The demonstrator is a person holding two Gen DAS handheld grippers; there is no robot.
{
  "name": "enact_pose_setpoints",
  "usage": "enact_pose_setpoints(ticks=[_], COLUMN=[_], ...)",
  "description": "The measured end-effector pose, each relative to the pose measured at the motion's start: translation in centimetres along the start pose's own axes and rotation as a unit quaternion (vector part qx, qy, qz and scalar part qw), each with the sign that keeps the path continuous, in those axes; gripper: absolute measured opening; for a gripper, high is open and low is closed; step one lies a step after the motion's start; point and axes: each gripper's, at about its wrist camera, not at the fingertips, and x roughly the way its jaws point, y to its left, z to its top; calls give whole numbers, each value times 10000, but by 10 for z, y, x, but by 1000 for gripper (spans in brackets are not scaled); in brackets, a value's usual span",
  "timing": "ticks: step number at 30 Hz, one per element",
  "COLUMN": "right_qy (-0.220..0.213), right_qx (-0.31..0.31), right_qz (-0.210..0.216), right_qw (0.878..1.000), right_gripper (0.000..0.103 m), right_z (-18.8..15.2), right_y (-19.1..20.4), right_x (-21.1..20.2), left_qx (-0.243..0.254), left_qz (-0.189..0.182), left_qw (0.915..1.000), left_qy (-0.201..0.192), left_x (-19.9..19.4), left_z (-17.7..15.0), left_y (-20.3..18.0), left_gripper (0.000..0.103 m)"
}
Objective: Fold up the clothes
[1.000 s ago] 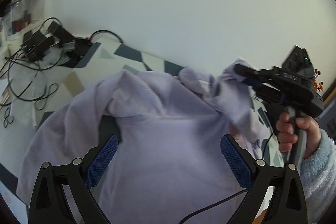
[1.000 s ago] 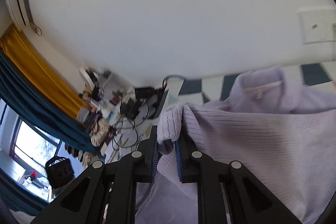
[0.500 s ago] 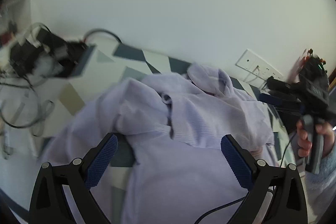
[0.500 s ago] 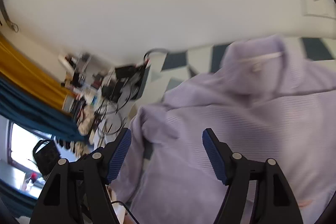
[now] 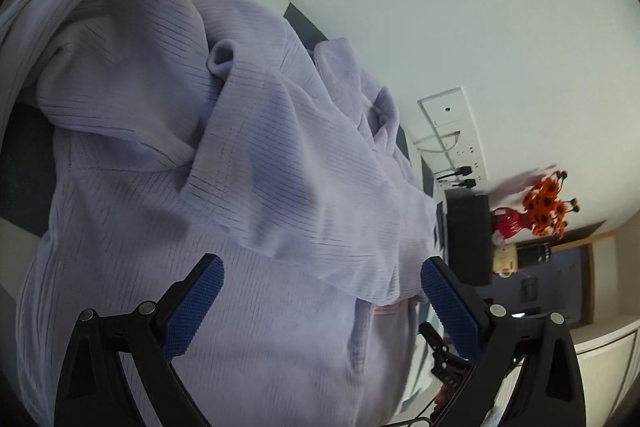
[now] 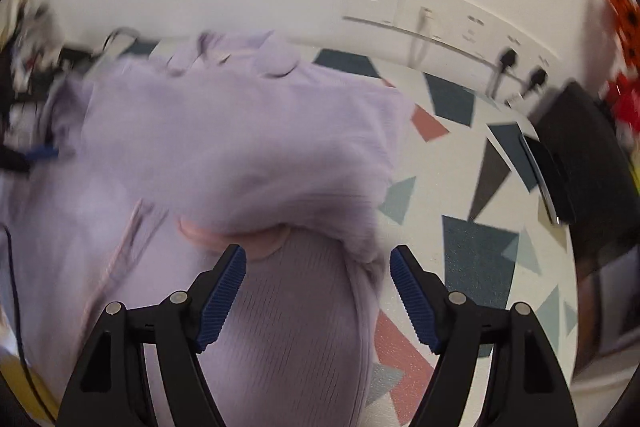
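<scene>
A lilac ribbed knit garment (image 5: 224, 163) lies rumpled on the patterned table, with a sleeve folded across its body. It also fills the left and middle of the right wrist view (image 6: 240, 155), which is motion-blurred. My left gripper (image 5: 320, 291) is open and empty, just above the garment's lower part. My right gripper (image 6: 318, 283) is open and empty over the garment's right edge, with cloth lying between the spread fingers.
The table (image 6: 472, 227) has a white top with dark, teal and pink shapes. A wall socket strip with plugs (image 6: 460, 23) is behind it. A black box (image 6: 580, 155) and a red vase of orange flowers (image 5: 540, 203) stand at the right. Cables and gear (image 6: 28, 59) sit far left.
My right gripper was shut on a fold of the garment, then opened and let it go. Both grippers have swung to the right over the garment. The sleeve now lies across the body.
</scene>
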Motion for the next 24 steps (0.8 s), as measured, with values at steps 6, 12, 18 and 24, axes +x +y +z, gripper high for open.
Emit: enact_pose_setpoints(ticks=[6,12,18,24], right_qy=[-234,-255,-121,-77], right_qx=[-349,-224,276,573], right_qz=[427,549,539,290], right_qw=[9982,9979,9981,9979], right_gripper=[77,77,77,77], right_z=[16,21,12,6], right_y=[42,38,8,-21], right_x=[14,18,17,16], left_qx=[-967,-1571,-1167,-340], left_qz=[-244,-872,-850,-189], left_qw=[9941,9827,9887,9975], left_qy=[-433,-450,-393,-591], left_x=[2,20,39,-1], left_z=[3,2,9,9], left_y=[29,41,29,6], left_gripper=[100,100,92,12])
